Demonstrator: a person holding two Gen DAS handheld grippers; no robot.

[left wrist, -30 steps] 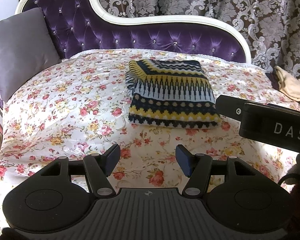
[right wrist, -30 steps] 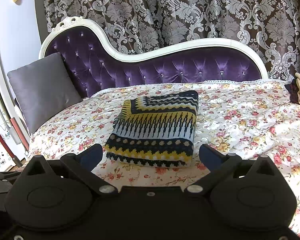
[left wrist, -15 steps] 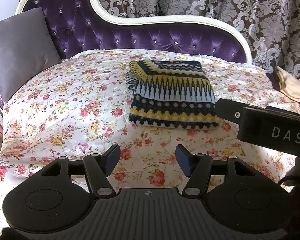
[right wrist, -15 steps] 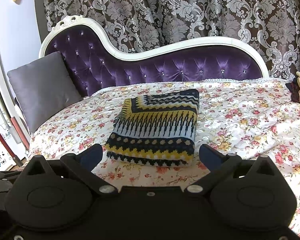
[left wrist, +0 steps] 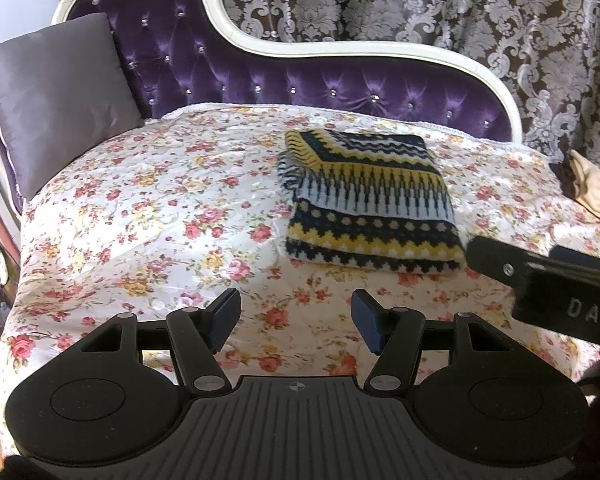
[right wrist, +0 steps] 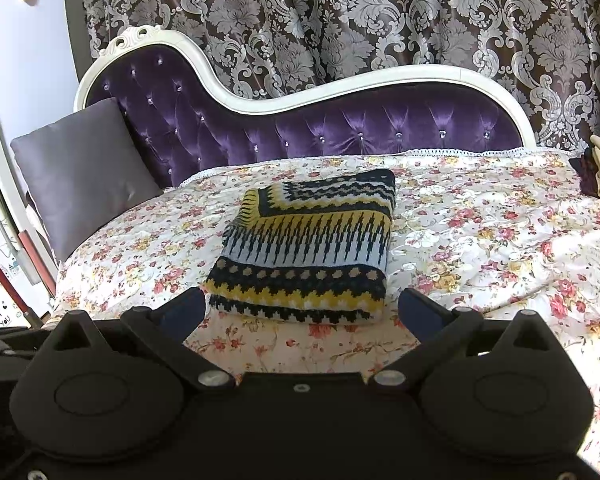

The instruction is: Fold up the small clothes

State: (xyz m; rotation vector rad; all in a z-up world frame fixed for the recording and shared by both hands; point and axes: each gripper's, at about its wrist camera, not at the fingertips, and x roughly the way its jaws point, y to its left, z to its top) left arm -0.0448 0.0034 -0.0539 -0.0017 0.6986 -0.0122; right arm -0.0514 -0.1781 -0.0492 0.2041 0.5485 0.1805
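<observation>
A folded knit garment [left wrist: 364, 196] with navy, yellow and white zigzag bands lies flat on the floral bedspread [left wrist: 160, 208]; it also shows in the right wrist view [right wrist: 308, 248]. My left gripper [left wrist: 296, 316] is open and empty, held over the bedspread in front of the garment and to its left. My right gripper [right wrist: 300, 308] is open and empty, wide apart, just short of the garment's near edge. The right gripper's body [left wrist: 548, 284] shows at the right of the left wrist view.
A grey cushion [left wrist: 56, 92] leans at the left end of the purple tufted chaise back [left wrist: 300, 80]. A beige cloth [left wrist: 596, 188] lies at the far right edge. Patterned curtains [right wrist: 380, 20] hang behind. The floor drops off at the left.
Both grippers have drawn back slightly from the garment and the left wrist view has swung a little left. The garment has not moved. Both grippers stay open.
</observation>
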